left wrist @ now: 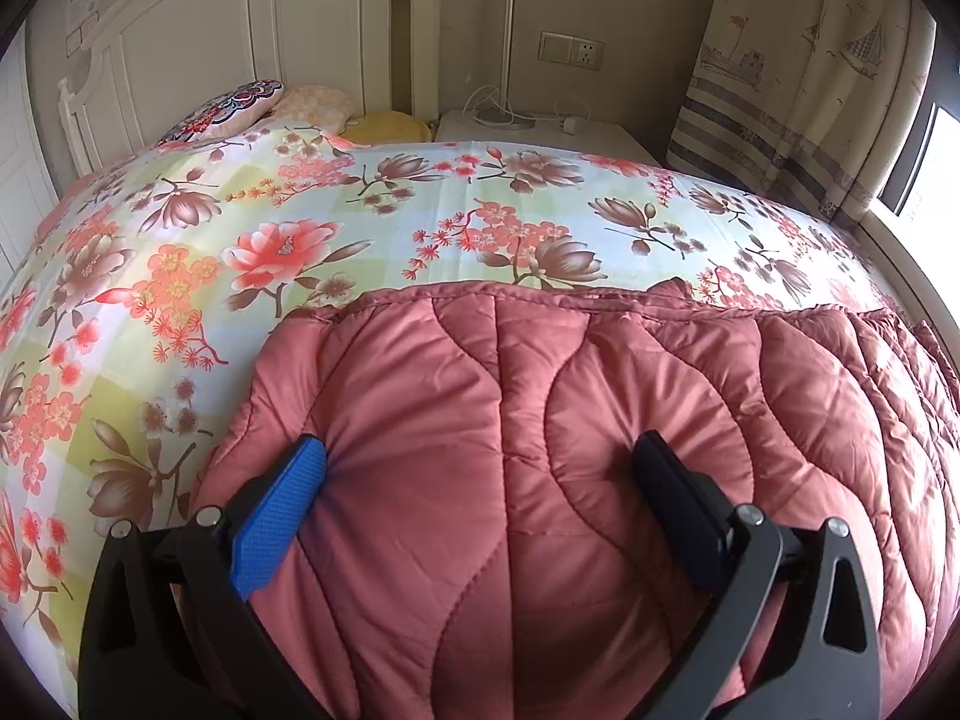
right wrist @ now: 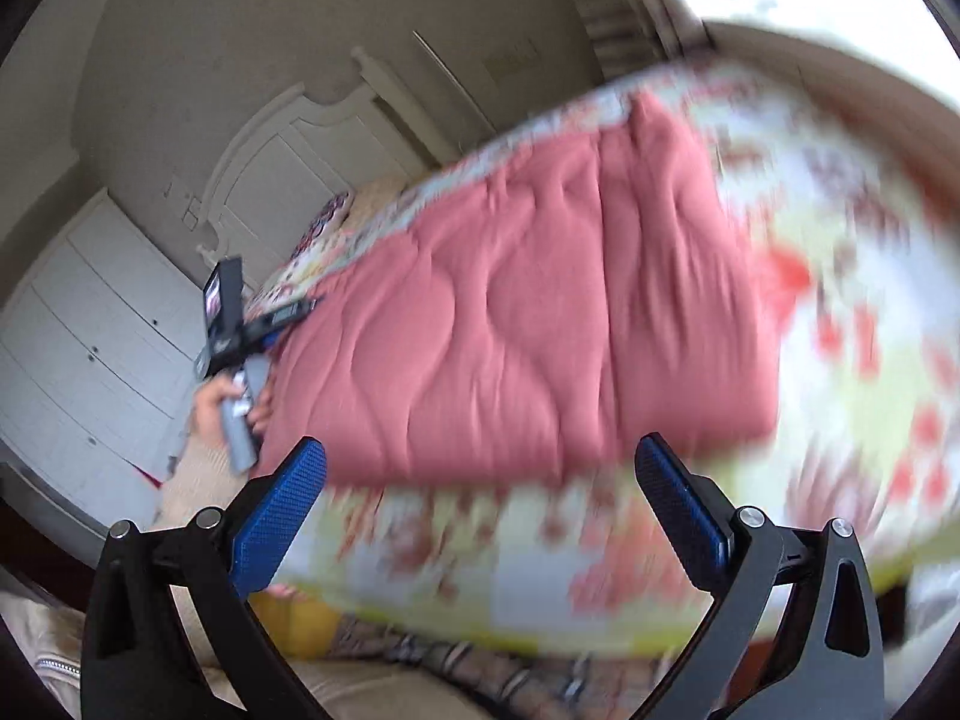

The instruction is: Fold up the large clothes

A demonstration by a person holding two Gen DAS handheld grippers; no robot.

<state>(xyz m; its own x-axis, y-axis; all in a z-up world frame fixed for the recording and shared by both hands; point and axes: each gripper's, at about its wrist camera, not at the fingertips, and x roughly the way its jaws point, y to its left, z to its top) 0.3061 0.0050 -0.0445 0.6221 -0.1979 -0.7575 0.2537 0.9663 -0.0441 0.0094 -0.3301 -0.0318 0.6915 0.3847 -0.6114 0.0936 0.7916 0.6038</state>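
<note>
Our left claw (left wrist: pixel 480 474) stands wide, its blue textured pad (left wrist: pixel 279 516) and its dark pad pressed into the near end of a dusty-pink quilted padded garment (left wrist: pixel 540 450) without pinching any fold. The garment lies folded into a thick rectangular slab on the floral bedsheet (left wrist: pixel 300 228), near the foot of the bed, its wavy stitch lines running away from us and its far hem straight across the sheet. The sheet shows coral blossoms and brown lilies on pale green and blue squares.

Beyond, from left to right, we see a white panelled headboard (left wrist: pixel 240 30), a patterned round cushion (left wrist: pixel 231 105), a yellow pillow (left wrist: pixel 390 127), a white bedside cabinet (left wrist: pixel 540 129) and a cream curtain printed with sailing ships (left wrist: pixel 798 72). We can read no writing on anything.

In the blurred right wrist view, our left hand (right wrist: pixel 225 402) grips the grey handle of its tool at the garment's left edge, beside a white chest of drawers (right wrist: pixel 90 348). Our right claw (right wrist: pixel 480 474) hangs wide and empty above the bed's near edge, short of the garment's right-hand end, tilted against the room.
</note>
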